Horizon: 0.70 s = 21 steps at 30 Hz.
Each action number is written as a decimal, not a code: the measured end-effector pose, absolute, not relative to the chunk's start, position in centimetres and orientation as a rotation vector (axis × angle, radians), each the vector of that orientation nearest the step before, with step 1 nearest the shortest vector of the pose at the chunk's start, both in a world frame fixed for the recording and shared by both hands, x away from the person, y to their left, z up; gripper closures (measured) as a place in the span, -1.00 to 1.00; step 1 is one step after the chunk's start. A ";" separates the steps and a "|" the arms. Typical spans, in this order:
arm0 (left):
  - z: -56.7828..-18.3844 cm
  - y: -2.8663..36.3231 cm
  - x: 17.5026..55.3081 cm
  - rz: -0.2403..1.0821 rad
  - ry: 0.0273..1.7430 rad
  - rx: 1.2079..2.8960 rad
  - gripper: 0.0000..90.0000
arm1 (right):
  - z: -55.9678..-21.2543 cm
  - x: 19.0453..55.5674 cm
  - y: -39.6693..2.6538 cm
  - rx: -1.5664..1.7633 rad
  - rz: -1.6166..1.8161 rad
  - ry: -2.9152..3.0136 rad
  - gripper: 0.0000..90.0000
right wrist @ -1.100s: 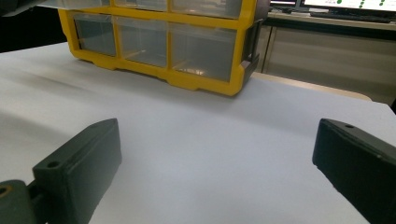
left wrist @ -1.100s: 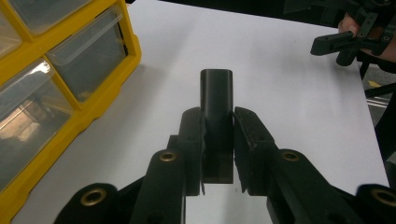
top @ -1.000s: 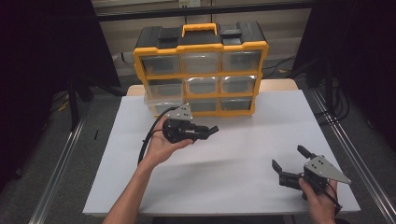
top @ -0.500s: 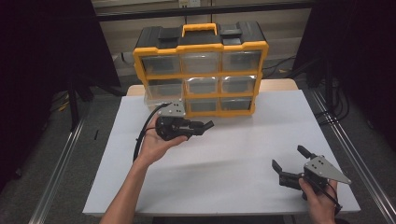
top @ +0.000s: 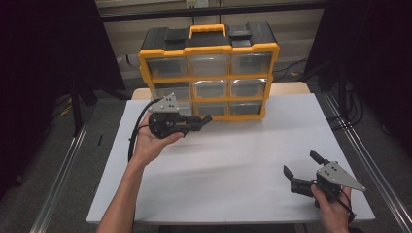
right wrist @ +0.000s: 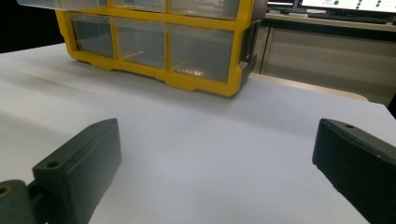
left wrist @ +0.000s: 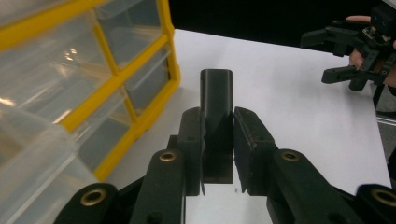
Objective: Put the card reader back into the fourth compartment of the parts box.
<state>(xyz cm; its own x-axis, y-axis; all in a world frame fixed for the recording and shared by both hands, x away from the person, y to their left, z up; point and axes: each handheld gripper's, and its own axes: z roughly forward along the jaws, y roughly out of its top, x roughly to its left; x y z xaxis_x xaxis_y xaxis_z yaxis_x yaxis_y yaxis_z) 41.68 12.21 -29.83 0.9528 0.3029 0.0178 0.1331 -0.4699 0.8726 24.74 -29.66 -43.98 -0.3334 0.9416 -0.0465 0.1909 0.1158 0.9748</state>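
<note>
Left gripper [top: 201,120]: held in the left hand [top: 153,141], raised above the white table [top: 233,160], lying roughly level with its tips aimed at the organizer's lower left corner.
Left gripper opening: jaws drawn fully together, one black pad overlapping the other in the left gripper view; nothing lies between them.
Left gripper contact: tips just beside the organizer's front; whether they touch it cannot be told from the pictures.
Left gripper cable [top: 133,133]: hangs in a loop behind the hand, on the side away from the tips.
Drawer organizer [top: 209,73]: yellow-framed with a black top and yellow handle, standing upright at the far edge of the table, directly ahead of the left gripper; in the left gripper view its clear drawers [left wrist: 140,32] fill the side left of the closed jaws.
Drawers: three rows of three clear fronts; one on the left side, near the left gripper, appears pulled out slightly.
Right gripper [top: 301,167]: held in the right hand [top: 333,206] low over the table's near right corner, well apart from the left gripper and the organizer.
Right gripper opening: jaws spread wide, with bare table between them; it holds and touches nothing.
Organizer from the right gripper: ahead and to its left, across open table [right wrist: 159,42].
</note>
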 end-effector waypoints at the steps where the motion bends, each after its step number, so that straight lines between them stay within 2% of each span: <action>1: -29.6 12.4 41.7 0.212 0.312 2.065 0.64 | -44.0 24.7 -29.7 1.124 1.280 1.652 -0.97; 21: -26.2 14.6 42.4 0.312 0.360 2.051 0.64 | -44.0 24.7 -29.7 1.122 1.281 1.650 -0.97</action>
<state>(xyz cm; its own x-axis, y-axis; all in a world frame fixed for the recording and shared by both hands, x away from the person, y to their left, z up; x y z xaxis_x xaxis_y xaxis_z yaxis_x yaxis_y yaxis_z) 42.35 14.56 -26.21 0.9227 0.3790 0.0710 0.1237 -0.4655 0.8764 24.74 -29.67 -43.96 -0.3325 0.9420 -0.0458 0.1891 0.1142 0.9753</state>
